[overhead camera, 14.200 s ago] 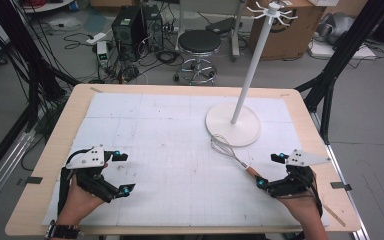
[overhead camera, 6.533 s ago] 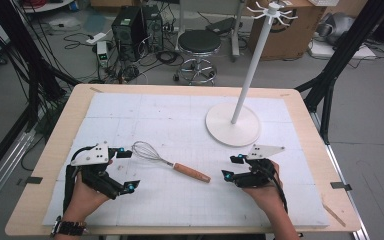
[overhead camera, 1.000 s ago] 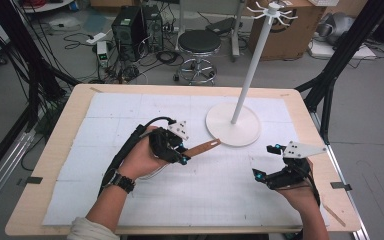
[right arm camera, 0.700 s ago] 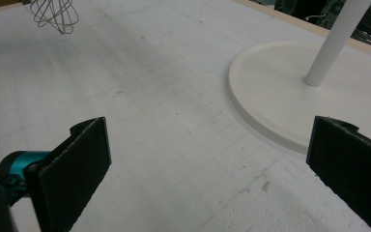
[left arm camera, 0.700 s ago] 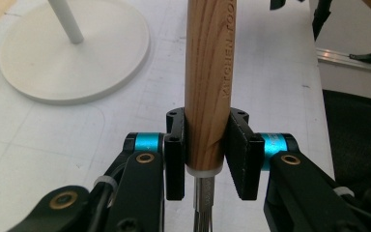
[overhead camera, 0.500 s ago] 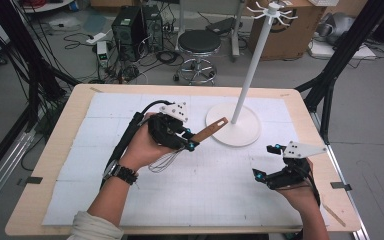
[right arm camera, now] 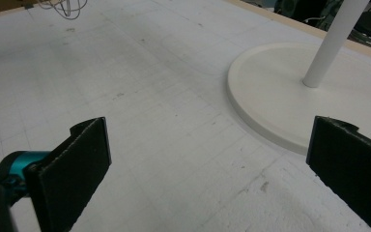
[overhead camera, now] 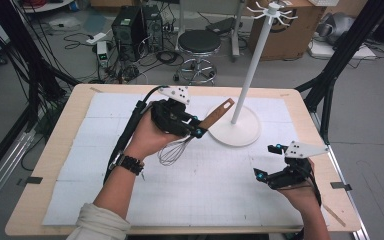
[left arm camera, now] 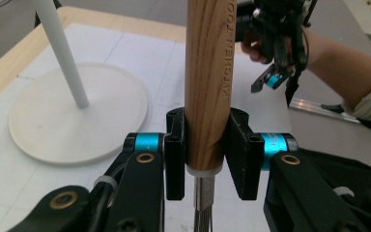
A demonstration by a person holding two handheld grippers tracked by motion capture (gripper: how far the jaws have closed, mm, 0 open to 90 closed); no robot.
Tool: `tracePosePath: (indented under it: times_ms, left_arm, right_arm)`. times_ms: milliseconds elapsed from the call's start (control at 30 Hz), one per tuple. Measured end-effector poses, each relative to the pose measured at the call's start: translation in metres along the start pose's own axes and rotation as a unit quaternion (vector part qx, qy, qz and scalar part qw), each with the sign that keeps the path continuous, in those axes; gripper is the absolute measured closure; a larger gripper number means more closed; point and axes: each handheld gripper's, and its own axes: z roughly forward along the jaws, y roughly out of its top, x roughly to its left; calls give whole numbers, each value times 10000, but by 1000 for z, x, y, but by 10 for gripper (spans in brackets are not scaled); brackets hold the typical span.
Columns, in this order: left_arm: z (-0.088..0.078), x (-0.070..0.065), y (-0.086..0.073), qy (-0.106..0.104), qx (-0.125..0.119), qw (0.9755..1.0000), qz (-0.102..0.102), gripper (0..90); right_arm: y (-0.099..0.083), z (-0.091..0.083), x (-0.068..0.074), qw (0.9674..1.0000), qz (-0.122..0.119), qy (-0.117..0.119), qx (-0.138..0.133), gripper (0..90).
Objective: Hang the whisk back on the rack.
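A wire whisk with a wooden handle [overhead camera: 216, 114] hangs above the table, handle tilted up toward the white stand, wire head [overhead camera: 174, 150] drooping low. My left gripper [overhead camera: 196, 129] is shut on the handle near its metal collar. In the left gripper view the handle [left arm camera: 207, 72] stands upright between the two black pads [left arm camera: 176, 154]. My right gripper [overhead camera: 266, 161] rests low at the table's front right, open with nothing between its jaws. The right gripper view shows its wide-apart pads [right arm camera: 84, 150] over the white mat.
A white hook stand rises from a round base [overhead camera: 240, 131] at the table's back right, with its pole [overhead camera: 252, 65] and hooks [overhead camera: 272, 10] high above. The base [right arm camera: 270, 92] lies just ahead of the right gripper. A stool and cables sit behind the table.
My left gripper has lifted the whisk off the mat and carried it up and right, toward the stand's base. The right gripper has stayed still and open.
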Motion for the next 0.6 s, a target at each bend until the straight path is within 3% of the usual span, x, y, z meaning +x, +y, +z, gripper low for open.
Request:
tracePosePath:
  times_ms: [233,433,600]
  left_arm:
    - [-3,11,22,-149,-381,9991,-99,712]
    - [0,19,45,-262,-401,9988,57,712]
    - [6,23,61,-270,-453,9986,50,712]
  right_arm:
    - [0,-2,0,10000,21,17,-28,6]
    - [-1,-5,-1,10000,13,-26,-35,6]
    - [-3,-11,-1,9999,63,-65,-76,6]
